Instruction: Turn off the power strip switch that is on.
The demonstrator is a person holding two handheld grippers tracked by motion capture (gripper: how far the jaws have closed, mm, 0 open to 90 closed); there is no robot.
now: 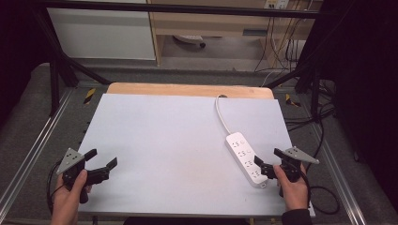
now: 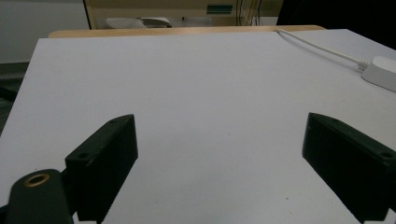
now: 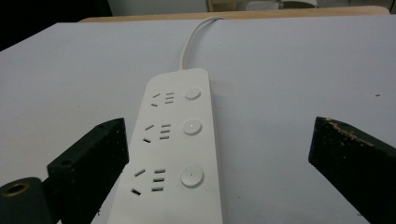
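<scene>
Right gripper (image 1: 268,159): hand-held, at the near right of the table; jaws spread wide, gripping nothing. In the right gripper view the power strip's near end lies between the jaws, hard by the left one and well clear of the right; whether that jaw touches the casing cannot be told.

Power strip (image 1: 246,158): white, three outlets, each with a round button (image 3: 192,127) beside it. Lies flat on the white table sheet (image 1: 169,140), right of centre, long axis running away from the person and slightly leftward. No plug sits in any outlet.

Cord (image 1: 222,115): white, leaves the far end of the strip and curves off over the table's back edge.

Left gripper (image 1: 100,162): hand-held, at the near left corner, jaws likewise wide apart and empty, bare sheet between them; well apart from the strip.

Wooden tabletop (image 1: 187,89): shows as a strip beyond the sheet.

Risks, as judged:
- The strip sits off-centre in the jaw gap, so closing now would likely push it sideways before both jaws bear, skewing it.
- The smooth casing on a smooth sheet may slide rather than hold.
- The cord could tug the far end round if the strip is lifted or dragged.
- A jaw landing on a button could press it.
</scene>
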